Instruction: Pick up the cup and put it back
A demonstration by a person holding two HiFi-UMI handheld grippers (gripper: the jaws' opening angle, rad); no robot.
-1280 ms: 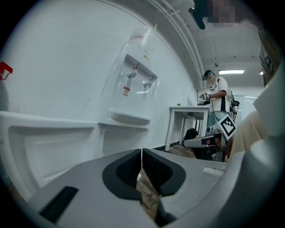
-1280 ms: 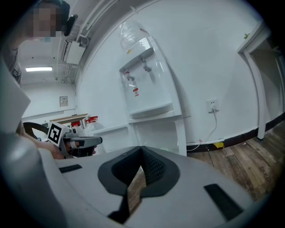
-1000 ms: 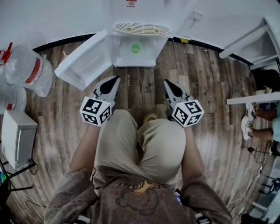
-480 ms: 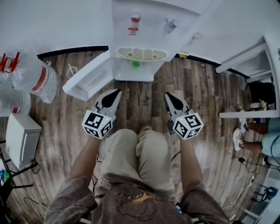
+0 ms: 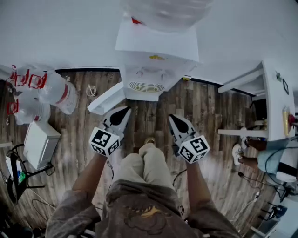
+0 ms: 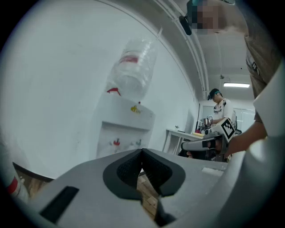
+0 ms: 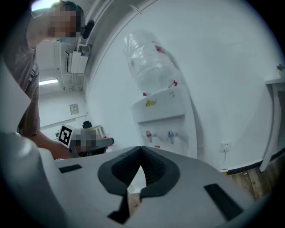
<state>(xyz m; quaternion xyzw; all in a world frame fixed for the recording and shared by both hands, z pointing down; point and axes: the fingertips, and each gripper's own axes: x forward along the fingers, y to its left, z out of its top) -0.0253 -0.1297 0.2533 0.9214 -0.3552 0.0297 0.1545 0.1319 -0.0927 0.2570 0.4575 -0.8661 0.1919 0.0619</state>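
The white water dispenser (image 5: 156, 60) stands against the wall with a clear bottle (image 5: 163, 14) on top. Its low cabinet door (image 5: 108, 98) hangs open to the left. No cup shows in any view; the cabinet's inside is hidden under the drip grille (image 5: 145, 87). My left gripper (image 5: 125, 111) and right gripper (image 5: 171, 119) are both shut and empty, held side by side in front of the dispenser and apart from it. In the left gripper view the left gripper (image 6: 142, 151) faces the taps (image 6: 116, 142). In the right gripper view the right gripper (image 7: 141, 148) points at the dispenser (image 7: 162, 120).
Big water bottles (image 5: 53, 90) lie on the wood floor at the left, beside a white box (image 5: 41, 144). A small clear container (image 5: 91, 89) stands near the door. A white table (image 5: 274, 102) and a seated person (image 5: 274, 160) are at the right.
Both grippers and the head camera have risen a long way; the person's legs have straightened. The green cup in the open cabinet has dropped out of sight under the dispenser's front.
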